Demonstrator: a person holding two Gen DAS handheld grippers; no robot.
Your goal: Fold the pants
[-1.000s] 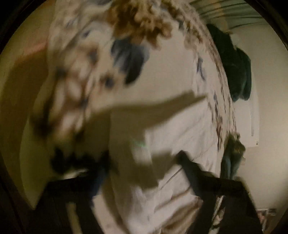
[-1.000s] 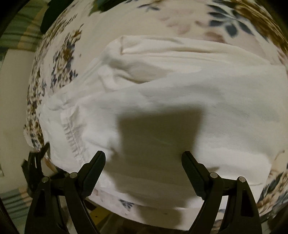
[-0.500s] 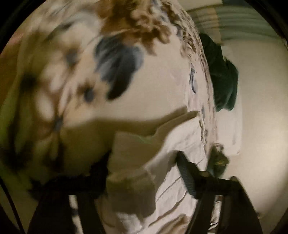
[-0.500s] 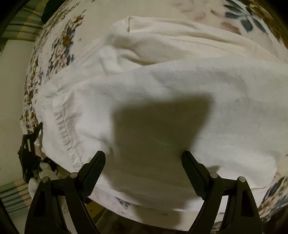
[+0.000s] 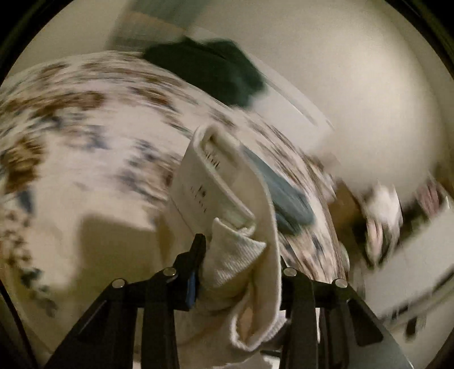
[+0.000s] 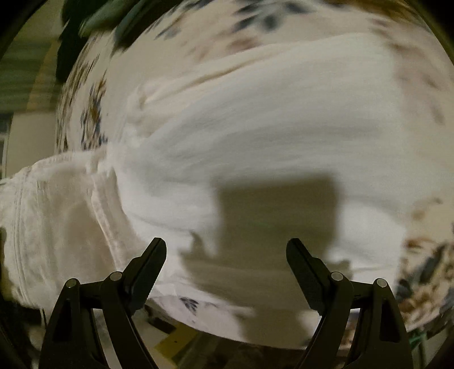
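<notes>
White pants (image 6: 255,136) lie spread over a floral bedspread (image 6: 204,28). In the left wrist view my left gripper (image 5: 241,258) is shut on the pants' waistband (image 5: 227,198), which shows its inner label and hangs lifted above the bedspread (image 5: 85,136). The raised waistband end also shows at the left of the right wrist view (image 6: 48,215). My right gripper (image 6: 227,255) is open and empty, hovering above the middle of the pants near the bed's near edge.
A dark green garment (image 5: 210,71) lies at the far end of the bed, also seen in the right wrist view (image 6: 85,25). A blue-grey cloth (image 5: 286,201) lies on the bedspread. A cream wall (image 5: 354,85) stands beyond; clutter (image 5: 383,221) sits on the floor.
My left gripper has closed on the waistband and lifted it off the bed, swinging its view toward the wall. The right gripper stays open and has shifted slightly over the pants.
</notes>
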